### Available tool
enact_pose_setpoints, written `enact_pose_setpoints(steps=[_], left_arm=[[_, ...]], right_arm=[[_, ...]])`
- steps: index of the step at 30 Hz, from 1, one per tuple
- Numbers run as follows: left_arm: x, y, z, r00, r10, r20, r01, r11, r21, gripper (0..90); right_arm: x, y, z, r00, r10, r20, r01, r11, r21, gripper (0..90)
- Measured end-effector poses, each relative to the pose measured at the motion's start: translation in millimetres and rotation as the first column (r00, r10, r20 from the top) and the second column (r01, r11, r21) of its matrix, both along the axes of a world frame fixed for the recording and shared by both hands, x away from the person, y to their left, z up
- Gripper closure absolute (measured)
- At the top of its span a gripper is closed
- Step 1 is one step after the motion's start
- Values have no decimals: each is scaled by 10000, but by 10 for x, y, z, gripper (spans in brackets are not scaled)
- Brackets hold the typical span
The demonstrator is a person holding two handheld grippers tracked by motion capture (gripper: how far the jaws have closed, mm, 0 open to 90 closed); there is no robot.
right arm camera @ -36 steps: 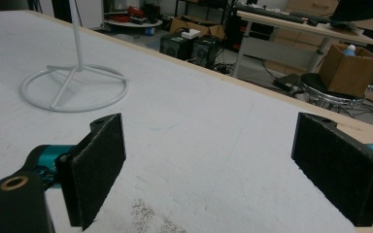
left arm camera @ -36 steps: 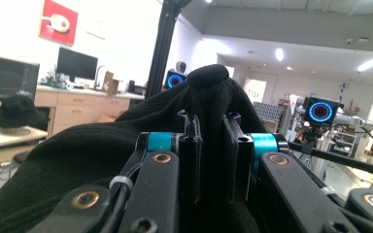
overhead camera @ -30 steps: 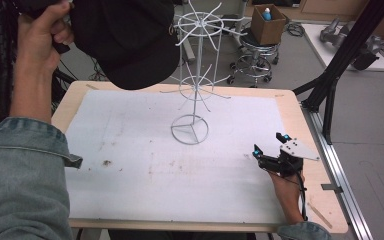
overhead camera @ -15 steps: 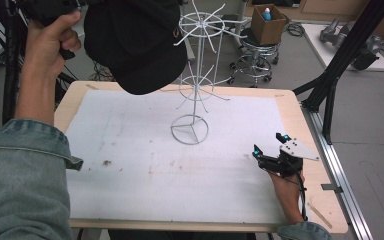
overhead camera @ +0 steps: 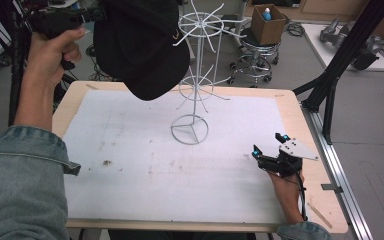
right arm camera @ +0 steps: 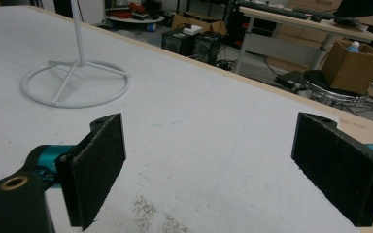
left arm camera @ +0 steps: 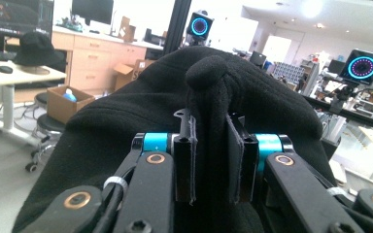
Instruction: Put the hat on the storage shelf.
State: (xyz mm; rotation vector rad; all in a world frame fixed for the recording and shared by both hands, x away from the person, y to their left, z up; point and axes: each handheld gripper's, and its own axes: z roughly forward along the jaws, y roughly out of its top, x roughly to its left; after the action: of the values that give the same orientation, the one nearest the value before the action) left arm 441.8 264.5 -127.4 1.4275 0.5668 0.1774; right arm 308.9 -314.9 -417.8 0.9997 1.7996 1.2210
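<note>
Left fingers [left arm camera: 209, 160] pinch a black hat [overhead camera: 142, 45] above the rack [overhead camera: 197, 75]; right fingers [overhead camera: 270, 145], wide open, rest near the worktop [overhead camera: 180, 225] edge

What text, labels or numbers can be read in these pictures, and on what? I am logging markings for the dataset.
None can be read.
Black hat: no logo or lettering on the side that shows.
Cardboard box: no print legible.
Dark monitor: coloured marks, too blurred to read.
White wire rack: bare, no label.
</note>
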Motion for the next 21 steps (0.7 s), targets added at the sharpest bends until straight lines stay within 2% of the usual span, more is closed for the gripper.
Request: enact_pose_setpoints(steps=[4,10,15,21], left_arm=[[-4,16,-102,9995,-76,293,77,10000,-6,747],[-48,2,-226,9948,203,1002,-224,9995,204,741],[-39,-12,-298,9947,271,989,-301,9991,295,733],[-23,-19,-359,9934,541,1014,-607,9962,629,703]], right_arm=[[5,-2,-3,10000,5,-26,-5,10000,-18,116],[5,-1,-3,10000,0,-27,0,10000,-3,116],[5,0,-2,10000,15,-11,-15,10000,-2,116],[8,1,-5,10000,18,-6,-18,10000,5,115]])
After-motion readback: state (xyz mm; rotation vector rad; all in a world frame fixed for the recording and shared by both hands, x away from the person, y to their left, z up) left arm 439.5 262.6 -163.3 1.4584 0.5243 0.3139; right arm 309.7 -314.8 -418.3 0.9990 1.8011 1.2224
